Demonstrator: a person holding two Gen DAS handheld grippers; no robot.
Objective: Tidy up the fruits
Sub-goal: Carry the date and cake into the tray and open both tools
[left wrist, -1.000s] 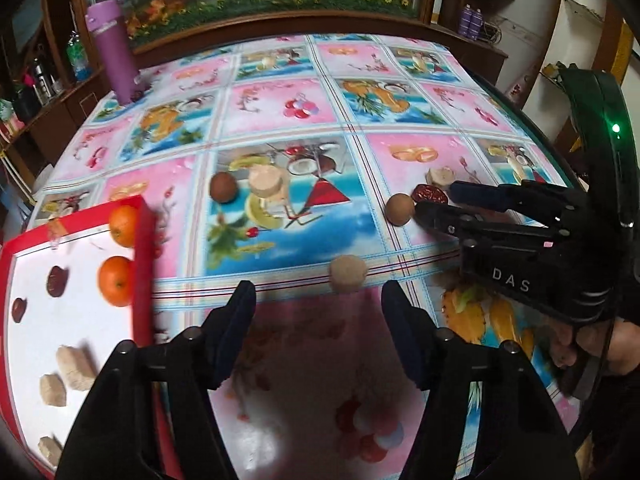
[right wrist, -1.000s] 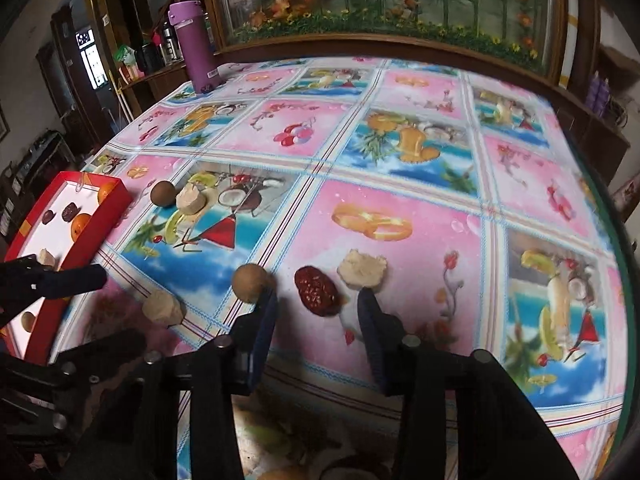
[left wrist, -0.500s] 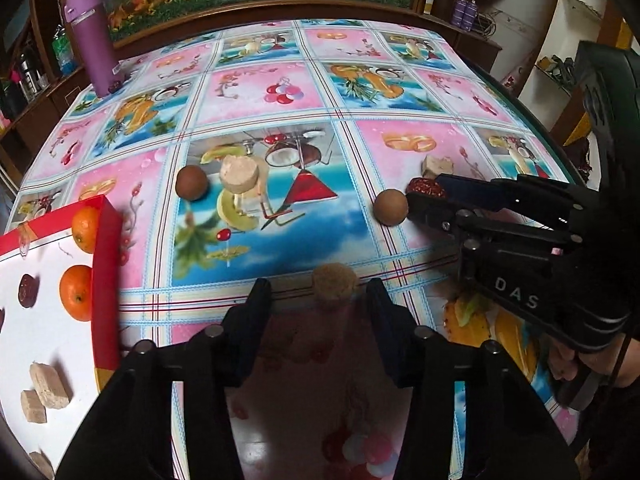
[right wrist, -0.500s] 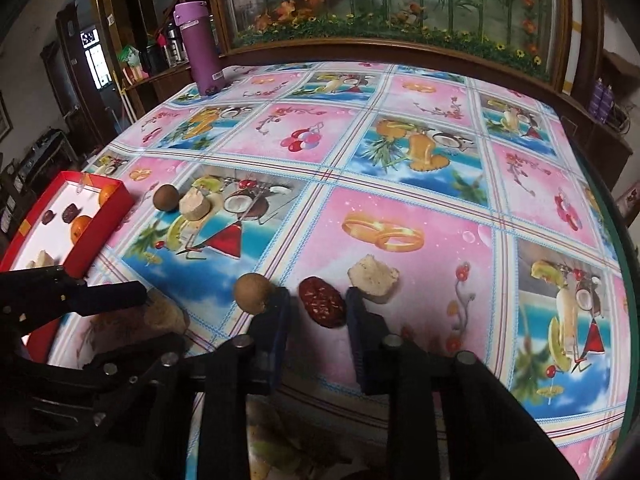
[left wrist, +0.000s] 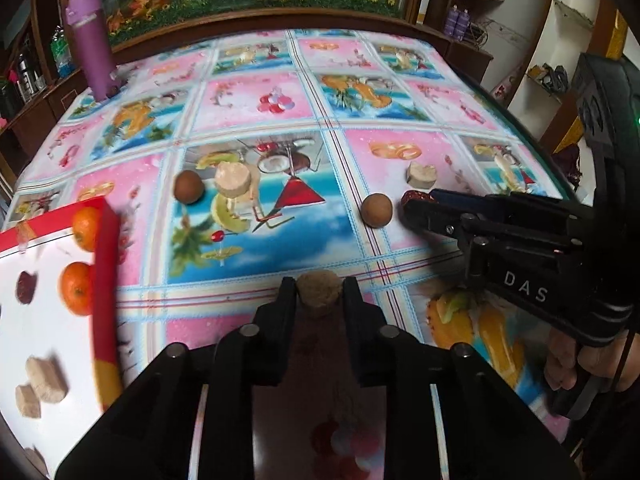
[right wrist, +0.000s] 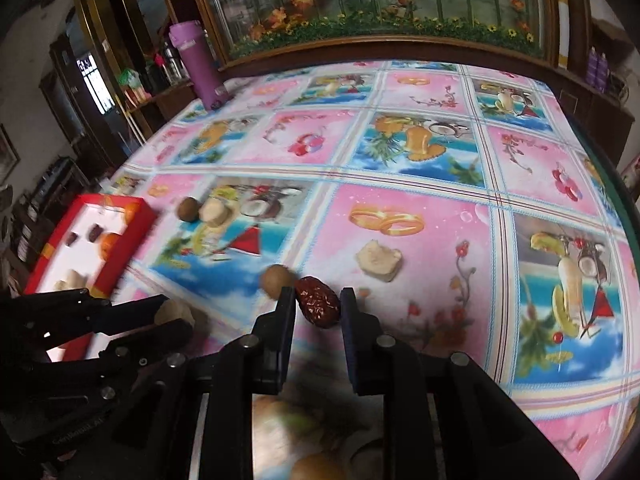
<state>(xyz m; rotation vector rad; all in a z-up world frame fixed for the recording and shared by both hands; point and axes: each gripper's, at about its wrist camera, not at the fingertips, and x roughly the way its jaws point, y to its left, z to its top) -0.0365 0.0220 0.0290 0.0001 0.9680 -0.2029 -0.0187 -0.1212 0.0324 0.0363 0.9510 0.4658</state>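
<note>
Red date [right wrist: 318, 301] slanting away-left

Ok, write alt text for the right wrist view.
The right gripper is shut on a wrinkled red date lying on a fruit-print tablecloth. A round brown fruit sits just left of it, a pale chunk beyond, and a red tray far left.

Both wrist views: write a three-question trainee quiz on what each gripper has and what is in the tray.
1. True or false: the left gripper is shut on a tan lump.
2. What does the right gripper pinch? A) round brown fruit B) red date C) orange
3. Fill in: the red tray shows ___ oranges.

Key: 1 true; 2 B; 3 two.
</note>
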